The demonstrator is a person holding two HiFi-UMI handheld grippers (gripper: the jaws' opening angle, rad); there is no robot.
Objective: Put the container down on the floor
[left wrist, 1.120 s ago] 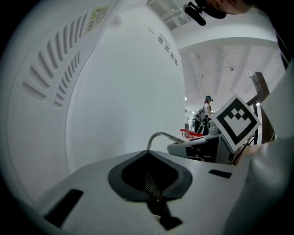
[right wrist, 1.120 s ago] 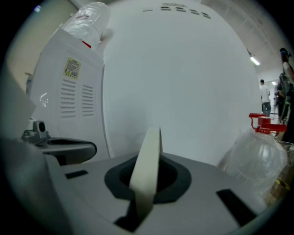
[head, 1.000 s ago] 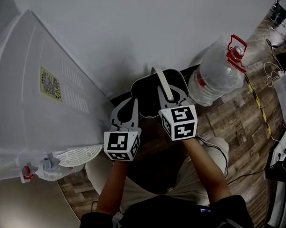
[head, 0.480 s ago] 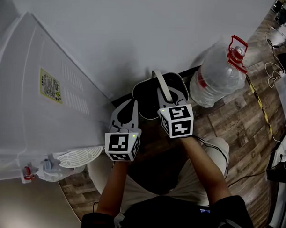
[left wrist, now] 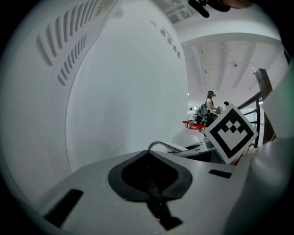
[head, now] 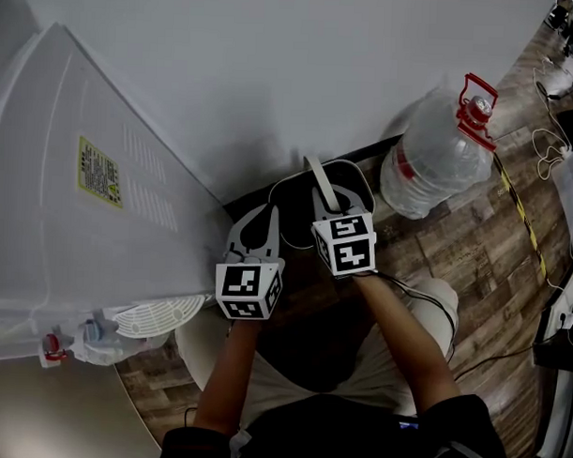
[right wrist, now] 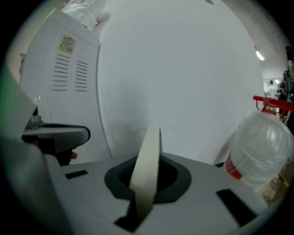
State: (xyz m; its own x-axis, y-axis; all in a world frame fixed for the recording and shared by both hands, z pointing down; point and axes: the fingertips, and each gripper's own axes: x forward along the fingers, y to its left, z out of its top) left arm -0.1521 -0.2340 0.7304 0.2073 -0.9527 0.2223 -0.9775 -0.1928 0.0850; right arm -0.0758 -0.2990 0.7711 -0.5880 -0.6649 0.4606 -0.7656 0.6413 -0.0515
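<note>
right gripper (head: 327,206): clenched on the cream handle (right wrist: 148,160) of the container (head: 292,191)
container: dark, just beyond and below that gripper, at the wall (head: 273,63) base
left gripper (head: 266,213): jaws together, empty, beside the container's left rim
hemming it in: white appliance (head: 90,198) left, water jug (head: 437,153) right, on wood floor (head: 473,249)

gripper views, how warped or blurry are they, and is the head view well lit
Left gripper view: heavy fisheye bend, black corners, the dispenser bulging. Right gripper view: same bend, the near handle soft. Head view: dim, the container in shadow, the wall evenly grey.
</note>
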